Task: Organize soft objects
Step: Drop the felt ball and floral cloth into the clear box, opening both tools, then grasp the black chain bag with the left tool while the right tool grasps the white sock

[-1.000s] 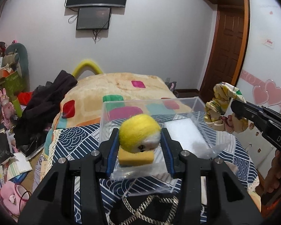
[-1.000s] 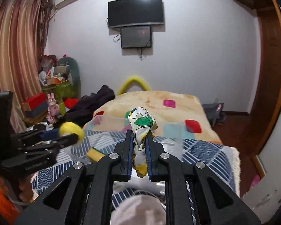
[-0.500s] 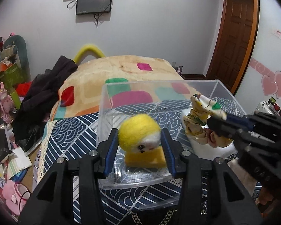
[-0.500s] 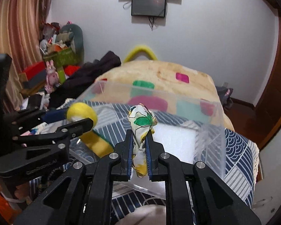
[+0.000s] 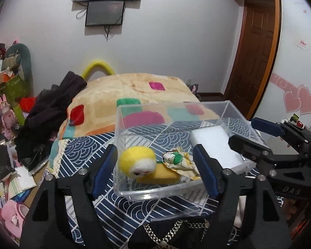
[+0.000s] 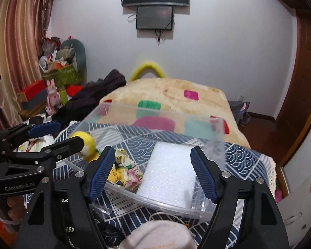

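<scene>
A clear plastic box [image 5: 122,128] stands on the blue patterned cloth. In it lie a yellow fuzzy ball toy [image 5: 137,162] on a yellow sponge [image 5: 159,176], a floral cloth scrunchie [image 5: 179,161] and a white foam block [image 5: 214,145]. My left gripper [image 5: 155,168] is open and empty at the box's near side. My right gripper [image 6: 152,172] is open and empty above the box [image 6: 215,130]. The scrunchie [image 6: 125,172] lies by its left finger, the foam block [image 6: 168,172] between the fingers. The ball [image 6: 87,145] shows behind the left gripper.
A bed with a beige blanket with coloured squares [image 5: 124,95] lies behind the box. Dark clothes [image 5: 51,112] and clutter fill the left side. A white soft item [image 6: 157,236] lies at the near edge below my right gripper. A wooden door [image 5: 253,62] is at right.
Both grippers have opened. The left let go of the yellow ball and the right let go of the scrunchie; both now lie in the box.
</scene>
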The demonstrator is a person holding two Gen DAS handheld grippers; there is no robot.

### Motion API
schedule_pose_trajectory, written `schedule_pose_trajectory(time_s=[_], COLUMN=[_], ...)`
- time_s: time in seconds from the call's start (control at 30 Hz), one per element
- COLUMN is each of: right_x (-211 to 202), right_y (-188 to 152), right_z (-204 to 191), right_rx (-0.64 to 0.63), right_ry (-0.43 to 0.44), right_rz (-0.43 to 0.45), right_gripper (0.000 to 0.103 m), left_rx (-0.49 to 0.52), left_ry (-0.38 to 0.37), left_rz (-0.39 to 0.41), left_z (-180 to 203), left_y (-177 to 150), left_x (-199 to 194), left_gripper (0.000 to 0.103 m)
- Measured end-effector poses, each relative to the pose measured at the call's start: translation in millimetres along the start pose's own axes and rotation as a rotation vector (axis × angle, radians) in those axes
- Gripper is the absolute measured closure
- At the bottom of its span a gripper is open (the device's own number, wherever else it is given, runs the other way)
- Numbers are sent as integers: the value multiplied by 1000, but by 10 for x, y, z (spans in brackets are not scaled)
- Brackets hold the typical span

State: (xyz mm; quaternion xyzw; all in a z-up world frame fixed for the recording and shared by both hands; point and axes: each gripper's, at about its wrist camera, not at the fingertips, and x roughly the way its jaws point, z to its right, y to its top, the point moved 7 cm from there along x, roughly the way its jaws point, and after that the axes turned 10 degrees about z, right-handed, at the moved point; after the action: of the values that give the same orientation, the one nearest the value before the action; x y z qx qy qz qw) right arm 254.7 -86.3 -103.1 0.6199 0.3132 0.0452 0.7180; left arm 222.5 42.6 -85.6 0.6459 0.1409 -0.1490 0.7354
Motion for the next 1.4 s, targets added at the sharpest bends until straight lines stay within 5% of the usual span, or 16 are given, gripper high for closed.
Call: schedule_pose_trajectory(time_s=[0.2, 0.53, 1.13, 1.2, 1.3, 1.4], right_x=[-280, -613, -358, -350, -332, -336], right_y=[102, 18, -971, -1020, -1059, -1073], right_z=[21, 57, 81, 74, 69, 64], right_rx=[-8, -12, 57, 47, 26, 8], right_ry=[-19, -52, -20, -22, -31, -42], right_rz=[71, 116, -124, -131, -142, -145], right_gripper=[24, 19, 19, 19, 19, 32], left_rx=[24, 12, 14, 5, 9, 9], left_ry=[8, -5, -21, -30, -54, -52], left_rz=[61, 30, -186, -189, -209, -196], left_z=[59, 54, 233, 234, 259, 260], left_y=[109, -108, -1094, -1131, -1185, -1171], left_x=[-325, -620, -282, -266, -238, -261], left_gripper=[4, 1, 1, 4, 28, 36])
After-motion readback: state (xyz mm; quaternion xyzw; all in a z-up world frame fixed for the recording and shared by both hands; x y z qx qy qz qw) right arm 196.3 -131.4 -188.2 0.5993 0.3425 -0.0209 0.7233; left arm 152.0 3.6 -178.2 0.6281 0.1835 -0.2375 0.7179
